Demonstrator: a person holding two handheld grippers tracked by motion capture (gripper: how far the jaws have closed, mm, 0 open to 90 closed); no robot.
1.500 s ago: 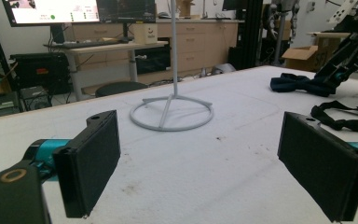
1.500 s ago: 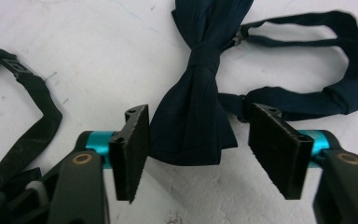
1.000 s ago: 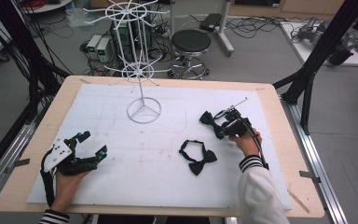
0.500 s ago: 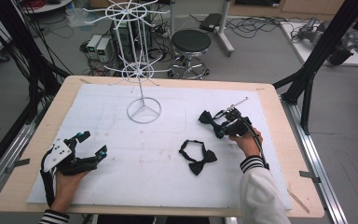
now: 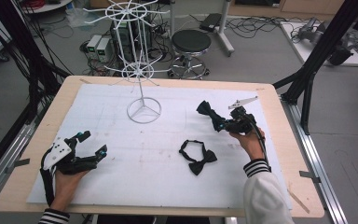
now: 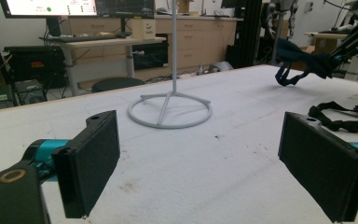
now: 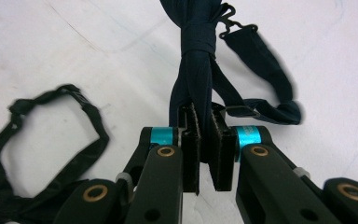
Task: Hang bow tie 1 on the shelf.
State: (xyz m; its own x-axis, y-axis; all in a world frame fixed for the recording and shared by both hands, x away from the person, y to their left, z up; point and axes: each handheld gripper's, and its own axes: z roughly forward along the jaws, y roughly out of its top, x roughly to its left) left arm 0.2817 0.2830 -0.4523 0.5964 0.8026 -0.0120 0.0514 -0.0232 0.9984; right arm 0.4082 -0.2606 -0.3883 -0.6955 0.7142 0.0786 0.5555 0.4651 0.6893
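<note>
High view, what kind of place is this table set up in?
Probably a lab or research workspace: cables run loose across the floor behind the table, a round stool stands there, and the left gripper view shows a lit monitor above a desk.

Navy bow tie (image 5: pixel 209 112) pinched in right claw (image 5: pixel 222 124); black bow tie (image 5: pixel 198 157) flat mid-table.

left gripper (image 6: pixel 219 158): jaws wide apart, low over white table cover (image 6: pixel 205 177)
ahead: white stand's ring base (image 6: pixel 170 111)
right: black bow tie (image 6: pixel 342 116) lying flat; navy bow tie (image 6: pixel 303 63) held aloft
</note>
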